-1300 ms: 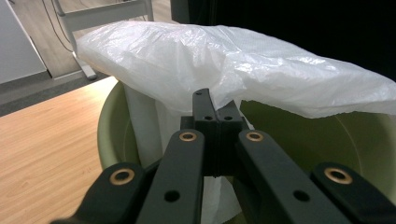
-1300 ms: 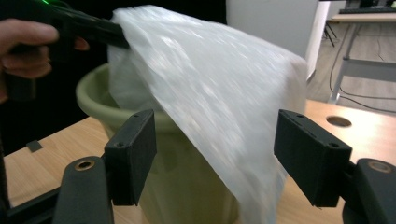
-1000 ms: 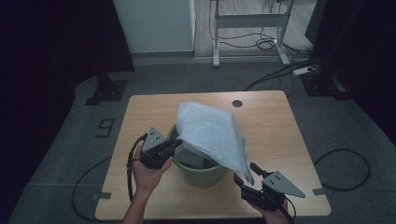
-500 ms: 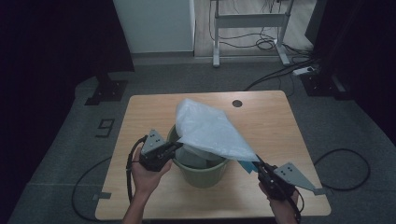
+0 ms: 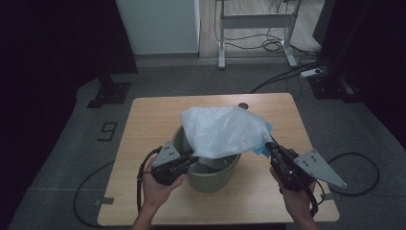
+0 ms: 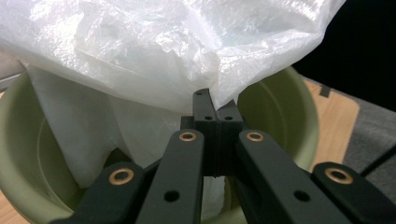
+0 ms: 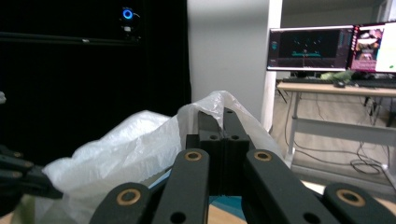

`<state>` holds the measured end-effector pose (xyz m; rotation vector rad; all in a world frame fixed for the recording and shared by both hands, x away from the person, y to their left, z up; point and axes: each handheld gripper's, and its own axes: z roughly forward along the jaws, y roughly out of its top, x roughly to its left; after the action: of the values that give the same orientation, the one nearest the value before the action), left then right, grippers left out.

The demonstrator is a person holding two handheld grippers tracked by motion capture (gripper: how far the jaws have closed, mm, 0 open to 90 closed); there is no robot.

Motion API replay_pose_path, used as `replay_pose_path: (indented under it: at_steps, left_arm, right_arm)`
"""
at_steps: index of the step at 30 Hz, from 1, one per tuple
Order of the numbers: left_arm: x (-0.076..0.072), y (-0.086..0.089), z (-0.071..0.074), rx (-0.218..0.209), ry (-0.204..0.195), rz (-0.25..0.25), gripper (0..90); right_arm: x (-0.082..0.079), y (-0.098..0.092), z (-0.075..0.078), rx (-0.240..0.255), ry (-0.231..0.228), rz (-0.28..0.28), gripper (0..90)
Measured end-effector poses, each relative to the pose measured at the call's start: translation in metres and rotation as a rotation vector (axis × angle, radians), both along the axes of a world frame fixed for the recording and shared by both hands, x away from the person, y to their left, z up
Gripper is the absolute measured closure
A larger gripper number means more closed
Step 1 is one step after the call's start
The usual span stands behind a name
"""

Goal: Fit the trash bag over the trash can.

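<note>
A pale green bucket (image 5: 210, 177) stands on the wooden table (image 5: 143, 120), toward its front. Over it hangs a translucent white plastic bag (image 5: 225, 132), stretched between both grippers. My left gripper (image 5: 195, 158) is at the bucket's left rim, shut on the bag's edge. In the left gripper view, its jaws (image 6: 215, 100) pinch the film above the bucket's (image 6: 280, 107) mouth, and part of the bag (image 6: 163, 56) sags inside. My right gripper (image 5: 269, 146) is to the right of the bucket, raised, and shut on the bag's (image 7: 126, 144) other edge (image 7: 222, 114). A blue strip (image 5: 263, 151) shows there.
A small dark disc (image 5: 244, 105) lies near the table's back edge. Beyond the table are a white desk frame (image 5: 253, 19), cables and a power strip (image 5: 311, 73) on the grey floor. Monitors (image 7: 327, 46) glow at the far right in the right gripper view.
My right gripper was open, low at the table's front right. It has shut on the bag's hanging corner and risen, spreading the bag over the bucket. The left gripper stayed put.
</note>
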<state>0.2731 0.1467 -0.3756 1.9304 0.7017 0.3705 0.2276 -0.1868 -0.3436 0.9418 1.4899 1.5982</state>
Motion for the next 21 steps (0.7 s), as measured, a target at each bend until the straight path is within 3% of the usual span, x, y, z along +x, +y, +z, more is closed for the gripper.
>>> replay_pose_path:
  at_steps: [1,2,3,4,6,10,15,21]
  left_arm:
    - [-0.001,0.001,0.001,-0.003,0.003,-0.006,85.7]
    - [-0.005,0.003,0.003,-0.004,-0.031,0.02,73.9]
    - [-0.005,0.003,0.003,-0.004,-0.031,0.02,67.9]
    - [-0.008,0.004,0.004,-0.007,-0.047,0.031,67.9]
    - [-0.012,0.006,0.008,-0.01,-0.066,0.047,54.2]
    - [-0.016,0.004,0.016,0.005,-0.086,0.064,36.5]
    - [-0.015,-0.002,0.022,0.013,-0.096,0.047,32.2]
    - [-0.013,-0.011,0.028,0.008,-0.101,0.021,32.6]
  right_arm:
    - [0.0,0.002,0.003,-0.001,-0.005,0.002,88.8]
    - [0.001,0.006,0.006,-0.001,-0.011,0.014,88.8]
    - [0.001,0.006,0.006,-0.001,-0.011,0.014,88.8]
    - [0.002,0.008,0.007,-0.003,-0.013,0.018,88.8]
    - [0.002,0.012,0.01,-0.004,-0.017,0.025,88.8]
    - [-0.004,0.015,0.017,0.0,-0.038,0.037,88.8]
    - [-0.009,0.014,0.021,-0.002,-0.046,0.043,88.8]
    - [-0.001,0.021,0.019,-0.01,-0.019,0.064,88.9]
